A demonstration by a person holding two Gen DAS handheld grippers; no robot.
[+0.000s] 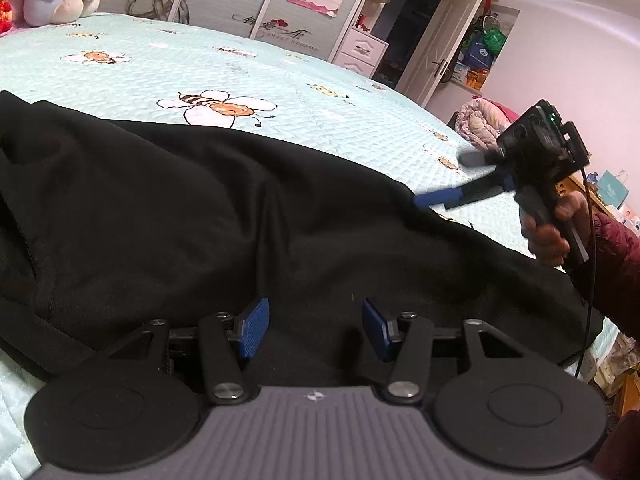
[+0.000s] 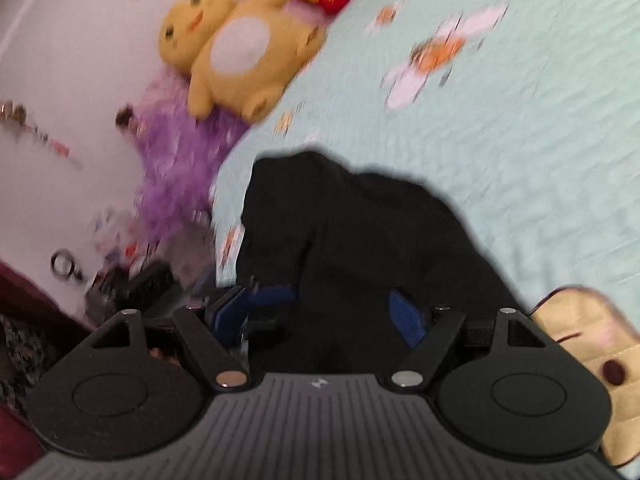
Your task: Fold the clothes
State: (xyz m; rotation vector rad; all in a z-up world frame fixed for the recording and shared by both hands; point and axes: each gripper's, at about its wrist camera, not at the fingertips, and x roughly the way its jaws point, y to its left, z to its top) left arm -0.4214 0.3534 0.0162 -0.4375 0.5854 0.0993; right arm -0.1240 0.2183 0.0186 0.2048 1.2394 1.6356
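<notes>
Black garment (image 1: 200, 216) spread on bed (image 1: 280, 76), unfolded. Left gripper (image 1: 316, 326) and right gripper (image 2: 342, 316) wide, empty, above cloth. Likely next: pinch edge, start first fold.

- Black garment (image 1: 224, 216): soft matt cloth, loosely creased.
- Pale green quilted bedspread (image 1: 320, 92): stitched cloth, finely ridged, printed with bees.
- Left gripper (image 1: 315, 326): matt black plastic arms, ribbed blue pads (image 1: 253, 326), shiny metal pivots.
- Yellow plush toy (image 2: 240, 48): fuzzy fabric.
</notes>
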